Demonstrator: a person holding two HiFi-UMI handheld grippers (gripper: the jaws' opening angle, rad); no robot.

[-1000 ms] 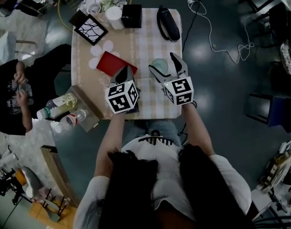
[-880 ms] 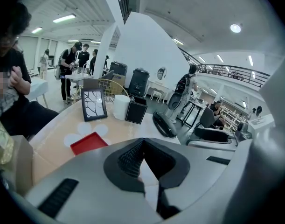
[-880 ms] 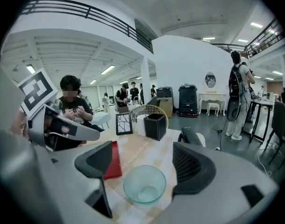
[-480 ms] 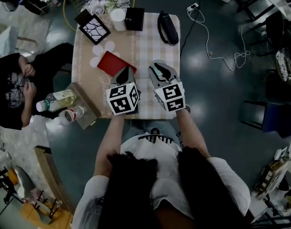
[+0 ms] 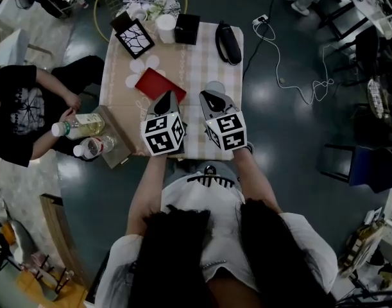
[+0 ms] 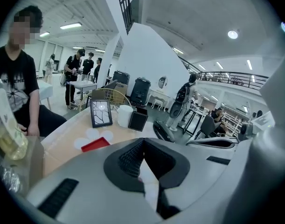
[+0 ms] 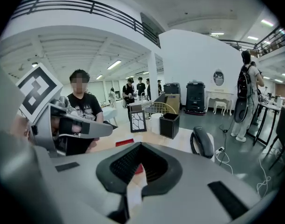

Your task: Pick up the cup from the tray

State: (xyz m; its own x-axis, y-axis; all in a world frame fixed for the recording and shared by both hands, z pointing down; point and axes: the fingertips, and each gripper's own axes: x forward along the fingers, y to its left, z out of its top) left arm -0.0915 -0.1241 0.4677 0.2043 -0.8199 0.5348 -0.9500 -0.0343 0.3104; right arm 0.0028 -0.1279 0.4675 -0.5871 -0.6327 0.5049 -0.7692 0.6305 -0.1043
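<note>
Cup upright, mouth up, just beyond closed right gripper

the cup sits partly hidden behind the right gripper in the head view.

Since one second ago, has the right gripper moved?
Yes. The right gripper drew back from the black handset toward the near edge of the table; its fingers have just closed, nothing between them.

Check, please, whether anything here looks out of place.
The right gripper has just been closing and is shut on nothing. The cup appears to stand just past its tips, unheld, on the cloth. Nothing else stands out.
</note>
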